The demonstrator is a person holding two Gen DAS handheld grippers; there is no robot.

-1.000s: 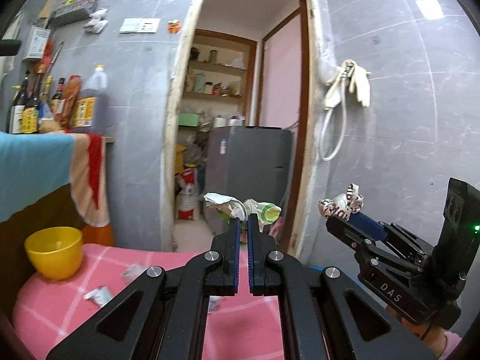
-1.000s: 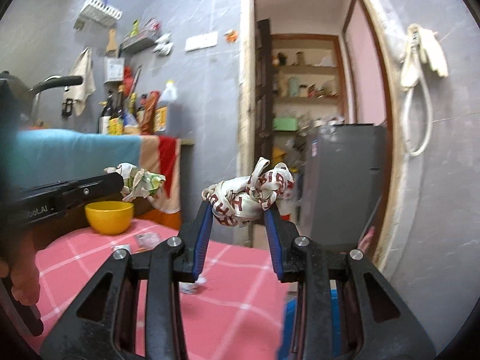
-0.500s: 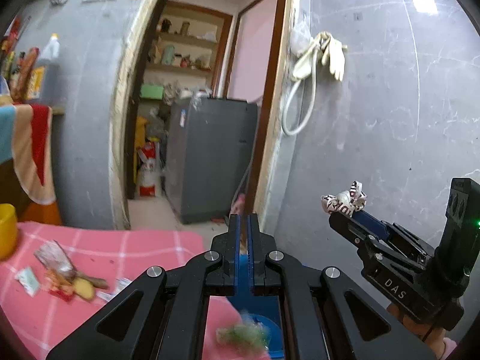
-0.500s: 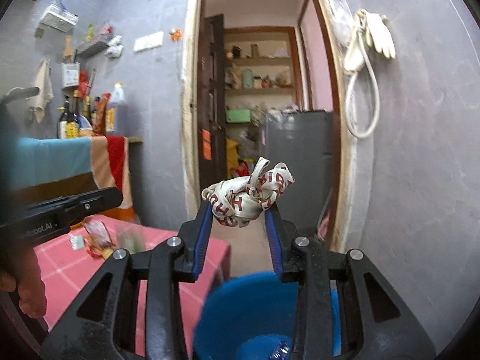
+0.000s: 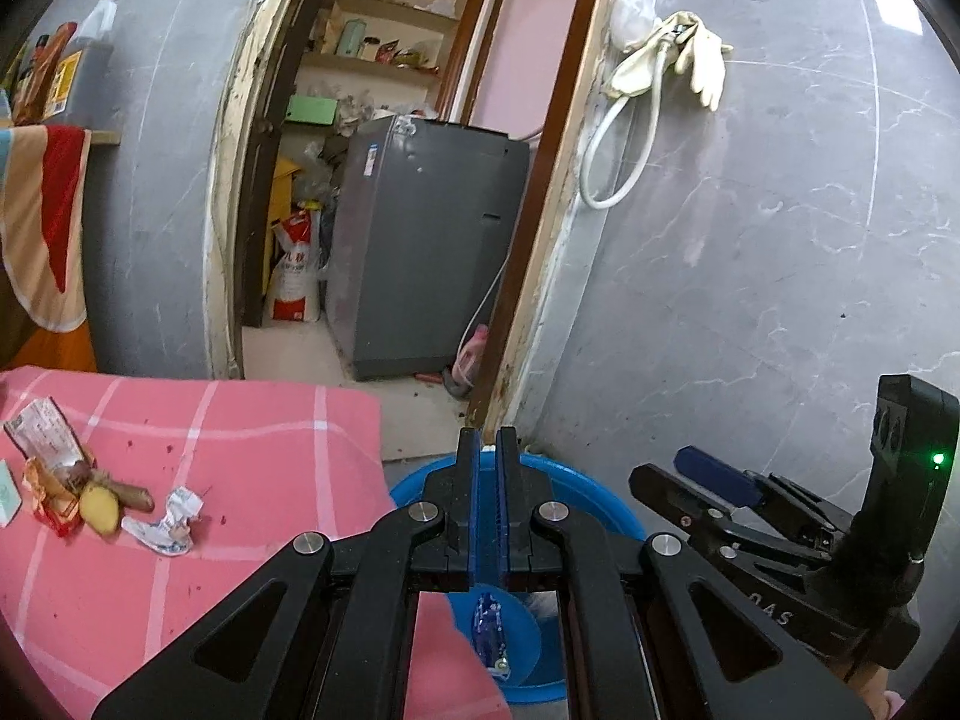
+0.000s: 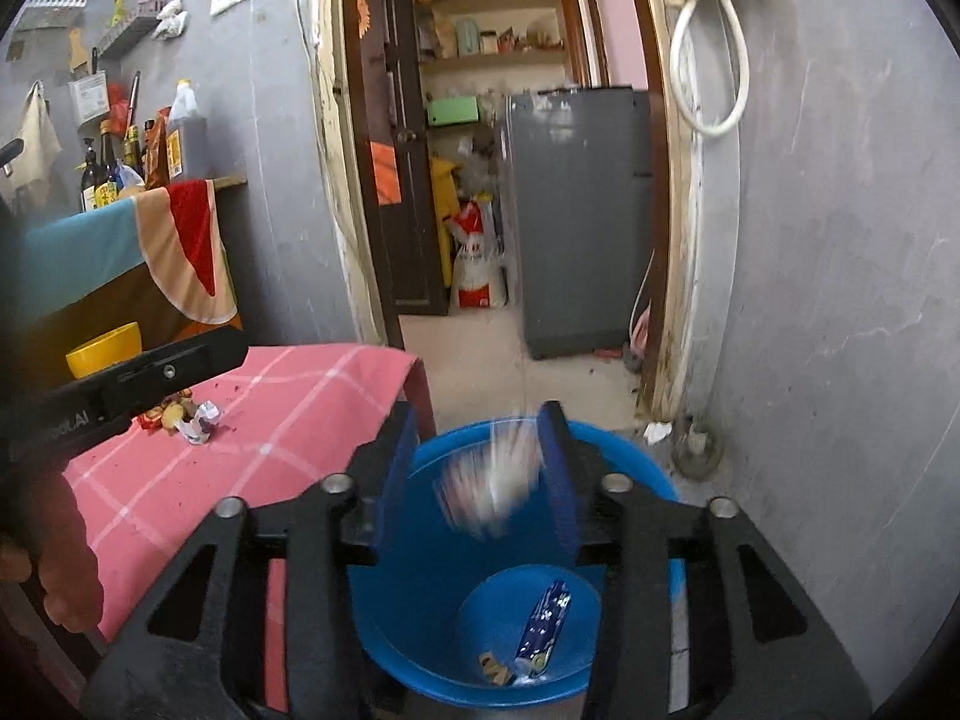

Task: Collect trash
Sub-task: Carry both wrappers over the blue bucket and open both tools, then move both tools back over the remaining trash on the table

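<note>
A blue trash bucket (image 6: pixel 420 618) stands on the floor by the pink table; it also shows in the left wrist view (image 5: pixel 588 489). My right gripper (image 6: pixel 480 462) is open above the bucket, and the white-and-red crumpled wrapper (image 6: pixel 492 480) is falling, blurred, between its fingers. A blue wrapper (image 6: pixel 543 624) lies at the bucket's bottom. My left gripper (image 5: pixel 487 468) is shut and empty over the bucket's rim. In the left wrist view the right gripper (image 5: pixel 678 471) is to the right, empty.
The pink checked table (image 5: pixel 210 456) holds a crumpled paper (image 5: pixel 165 519), an orange wrapper with food scraps (image 5: pixel 66 492) and a yellow bowl (image 6: pixel 102 351). A grey washing machine (image 5: pixel 420 240) stands in the doorway. A grey wall (image 5: pixel 750 240) is at the right.
Both grippers tilted down over the bucket. The left gripper's green-white wrapper dropped away earlier. The right gripper opened and released its white-and-red wrapper, now falling.
</note>
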